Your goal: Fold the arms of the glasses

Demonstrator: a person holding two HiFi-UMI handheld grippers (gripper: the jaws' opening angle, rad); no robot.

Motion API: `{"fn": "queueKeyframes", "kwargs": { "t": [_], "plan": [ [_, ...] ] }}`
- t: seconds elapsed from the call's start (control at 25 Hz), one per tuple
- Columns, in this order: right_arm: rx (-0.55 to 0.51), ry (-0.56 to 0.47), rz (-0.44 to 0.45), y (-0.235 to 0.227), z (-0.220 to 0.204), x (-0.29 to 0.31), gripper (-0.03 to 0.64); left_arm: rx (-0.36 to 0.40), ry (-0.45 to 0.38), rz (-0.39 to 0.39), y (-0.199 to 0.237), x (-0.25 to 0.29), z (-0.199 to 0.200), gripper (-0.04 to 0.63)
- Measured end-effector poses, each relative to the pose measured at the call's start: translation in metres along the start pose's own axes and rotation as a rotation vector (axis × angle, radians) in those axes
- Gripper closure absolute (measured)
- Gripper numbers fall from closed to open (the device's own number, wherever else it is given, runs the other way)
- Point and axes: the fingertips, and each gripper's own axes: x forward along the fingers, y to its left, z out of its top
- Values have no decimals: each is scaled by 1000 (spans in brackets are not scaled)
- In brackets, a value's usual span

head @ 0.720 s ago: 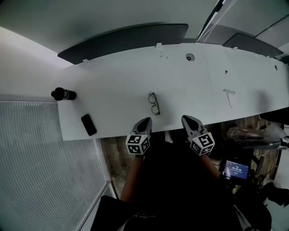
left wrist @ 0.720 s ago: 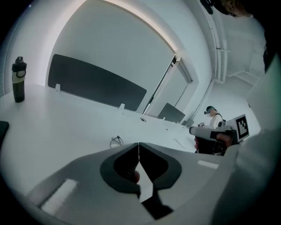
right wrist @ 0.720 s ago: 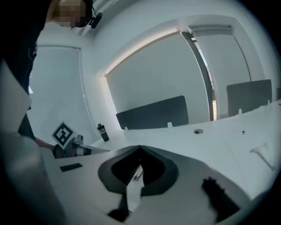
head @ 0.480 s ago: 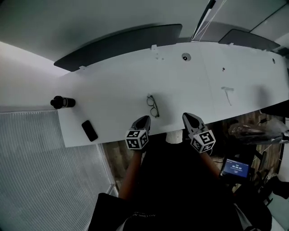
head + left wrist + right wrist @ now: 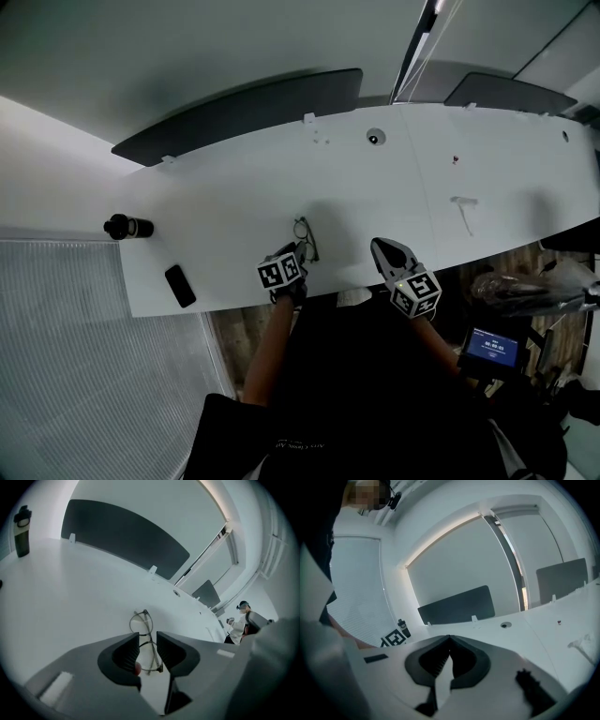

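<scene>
A thin wire-framed pair of glasses (image 5: 305, 238) lies on the white table (image 5: 225, 192) near its front edge. My left gripper (image 5: 296, 255) reaches over that edge, tilted down onto them. In the left gripper view its jaws stand apart, and the gripper (image 5: 148, 643) has the nearer lens of the glasses (image 5: 141, 622) in the gap; the pads do not press on the frame. The farther lens lies just beyond the fingertips. My right gripper (image 5: 379, 247) hovers at the table's edge to the right of the glasses. In the right gripper view the gripper (image 5: 450, 637) is shut and empty.
A black bottle (image 5: 127, 227) lies at the table's left end, with a dark phone (image 5: 180, 285) near the front left corner. A round grommet (image 5: 375, 137) and a small white piece (image 5: 464, 208) are farther right. Dark partition panels (image 5: 244, 108) line the back edge.
My left gripper has gone forward from the table's front edge and tipped down onto the glasses. My right gripper has stayed by the edge.
</scene>
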Motion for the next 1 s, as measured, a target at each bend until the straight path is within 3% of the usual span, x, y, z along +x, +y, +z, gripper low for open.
{"fn": "queueKeyframes", "kwargs": {
  "t": [0.12,0.44,0.68,1.0],
  "plan": [
    [1,-8,-2,-8,5,0,617,-43,34,-4,-2,13,-1,448],
    [20,-25,-62,-32,-1,-4,617,5,101,36,4,45,-2,434],
    [33,-35,-78,-36,2,-2,617,64,122,99,10,47,1,490],
    [34,-39,-58,-27,11,9,617,75,119,48,-2,38,6,541]
  ]
}}
